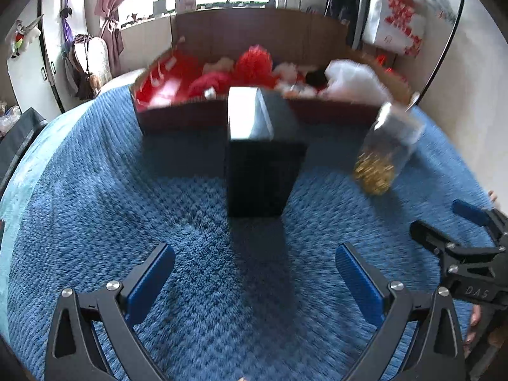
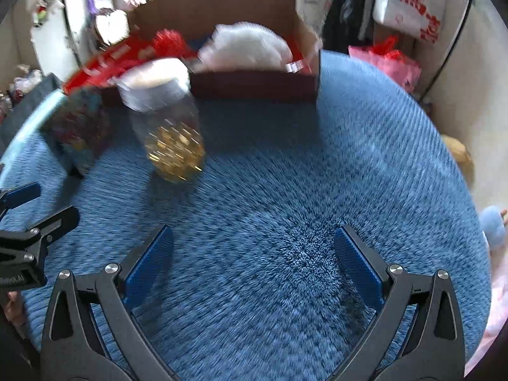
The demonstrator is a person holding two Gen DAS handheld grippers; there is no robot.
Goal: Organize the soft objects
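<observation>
Both views are motion-blurred. In the left wrist view the left gripper sits at the bottom of the frame over a blue blanket, its jaws wide apart and holding nothing. A black box stands at frame centre, touching the front wall of a cardboard box above it. Soft toys, red and white, lie inside the cardboard box in the upper middle. A clear jar with golden contents stands tilted at centre right. The right gripper fills the bottom of the right wrist view, its jaws likewise spread and empty, with the blanket beneath them.
</observation>
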